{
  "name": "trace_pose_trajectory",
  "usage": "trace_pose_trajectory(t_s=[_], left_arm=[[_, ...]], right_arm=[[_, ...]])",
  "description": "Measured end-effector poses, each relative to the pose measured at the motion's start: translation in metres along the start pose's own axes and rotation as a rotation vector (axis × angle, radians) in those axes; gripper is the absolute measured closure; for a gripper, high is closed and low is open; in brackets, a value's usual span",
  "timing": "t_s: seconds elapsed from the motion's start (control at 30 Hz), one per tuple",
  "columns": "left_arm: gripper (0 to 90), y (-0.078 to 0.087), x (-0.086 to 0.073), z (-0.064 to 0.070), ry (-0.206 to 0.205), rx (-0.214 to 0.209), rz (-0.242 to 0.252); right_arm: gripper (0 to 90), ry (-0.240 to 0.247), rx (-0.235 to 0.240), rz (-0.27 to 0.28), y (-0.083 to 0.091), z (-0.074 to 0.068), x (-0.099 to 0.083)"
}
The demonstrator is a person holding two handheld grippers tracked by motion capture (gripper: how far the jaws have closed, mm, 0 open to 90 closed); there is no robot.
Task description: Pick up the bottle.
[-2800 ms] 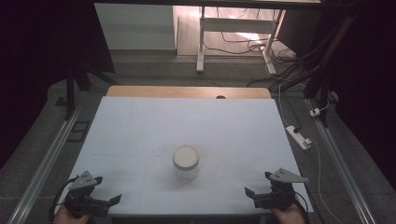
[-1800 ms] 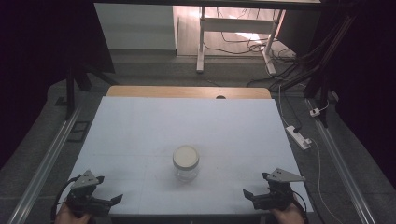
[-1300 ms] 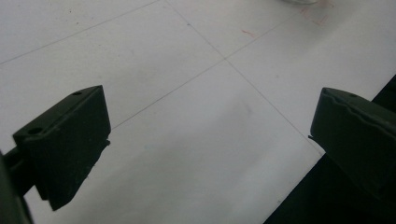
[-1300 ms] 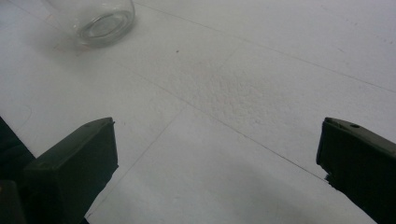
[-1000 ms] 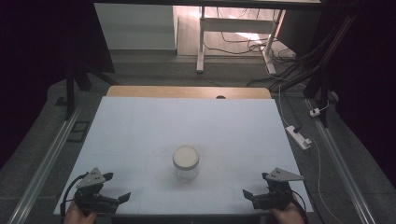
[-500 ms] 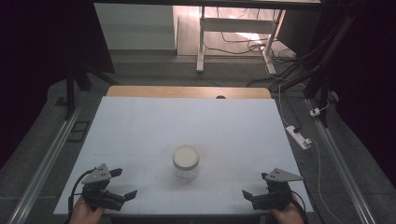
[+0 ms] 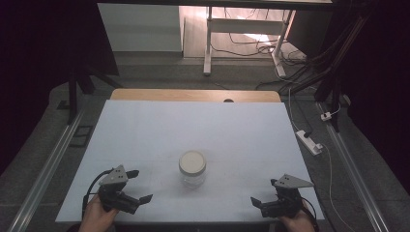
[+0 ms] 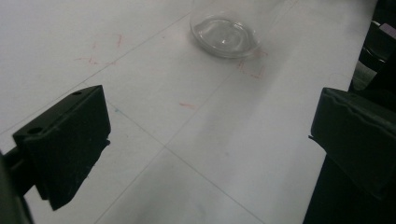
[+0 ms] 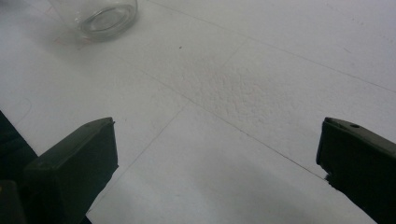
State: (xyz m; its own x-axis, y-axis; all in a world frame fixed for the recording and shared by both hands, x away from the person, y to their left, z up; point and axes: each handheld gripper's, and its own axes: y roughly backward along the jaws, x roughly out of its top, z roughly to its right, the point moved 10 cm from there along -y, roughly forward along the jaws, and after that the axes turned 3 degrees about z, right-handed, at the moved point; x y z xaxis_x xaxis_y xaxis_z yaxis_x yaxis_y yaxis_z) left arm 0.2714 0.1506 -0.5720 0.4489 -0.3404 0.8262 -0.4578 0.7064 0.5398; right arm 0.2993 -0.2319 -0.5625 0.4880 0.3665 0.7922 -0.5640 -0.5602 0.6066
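A clear glass jar [image 7: 192, 170] with a white lid stands upright on the white table [image 7: 193, 125], a little in front of its middle. My left gripper [image 7: 139, 185] is open near the front left edge, with its jaws pointing toward the jar and well short of it. My right gripper [image 7: 265, 194] is open at the front right edge, also aimed at the jar. The left gripper view has the jar's base [image 8: 225, 33] far ahead between the wide jaws of the left gripper [image 8: 210, 140]. In the right gripper view the jar [image 9: 105, 14] sits at the upper left, beyond the right gripper [image 9: 217, 154].
A wooden strip [image 7: 193, 95] borders the table's far edge. A white power strip [image 7: 309, 142] lies on the floor at the right, with cables behind it. Metal rails [image 7: 43, 174] run along the left side. White stand legs [image 7: 208, 43] are at the back.
My left gripper has moved forward and to the right, closer to the jar, still open. The right gripper has barely moved. The jar has stayed put.
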Motion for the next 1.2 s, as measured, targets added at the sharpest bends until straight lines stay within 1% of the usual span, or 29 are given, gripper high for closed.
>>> trace_pose_trajectory(t_s=[0.07, 0.17, 0.33, 0.5, 0.63, 0.7, 1.03, 1.2], left_arm=[[0.0, -0.003, 0.001, 0.001, 0.015, -0.014, -0.004], [0.0, -0.008, 0.004, 0.001, 0.012, -0.018, -0.006], [0.0, -0.017, 0.008, 0.002, -0.015, -0.009, -0.017], [0.0, -0.024, 0.014, 0.004, -0.028, -0.014, -0.027], [0.0, -0.033, 0.020, 0.005, -0.047, -0.008, -0.037], [0.0, -0.037, 0.022, 0.006, -0.058, -0.018, -0.045], [0.0, -0.059, 0.037, 0.003, -0.102, 0.001, -0.064], [0.0, -0.071, 0.043, 0.005, -0.124, -0.009, -0.078]], right_arm=[[0.0, 0.001, 0.000, 0.000, 0.000, 0.000, 0.000], [0.0, 0.000, 0.001, 0.001, 0.000, 0.000, 0.000], [0.0, 0.005, 0.000, -0.002, 0.000, 0.000, 0.000], [0.0, 0.002, 0.002, -0.001, 0.000, 0.000, 0.000], [0.0, 0.002, 0.002, -0.004, -0.001, 0.000, 0.000], [0.0, 0.003, 0.002, -0.006, -0.001, 0.000, 0.000], [0.0, 0.004, 0.002, -0.010, -0.001, 0.000, 0.000], [0.0, 0.002, 0.004, -0.011, -0.001, -0.001, -0.001]])
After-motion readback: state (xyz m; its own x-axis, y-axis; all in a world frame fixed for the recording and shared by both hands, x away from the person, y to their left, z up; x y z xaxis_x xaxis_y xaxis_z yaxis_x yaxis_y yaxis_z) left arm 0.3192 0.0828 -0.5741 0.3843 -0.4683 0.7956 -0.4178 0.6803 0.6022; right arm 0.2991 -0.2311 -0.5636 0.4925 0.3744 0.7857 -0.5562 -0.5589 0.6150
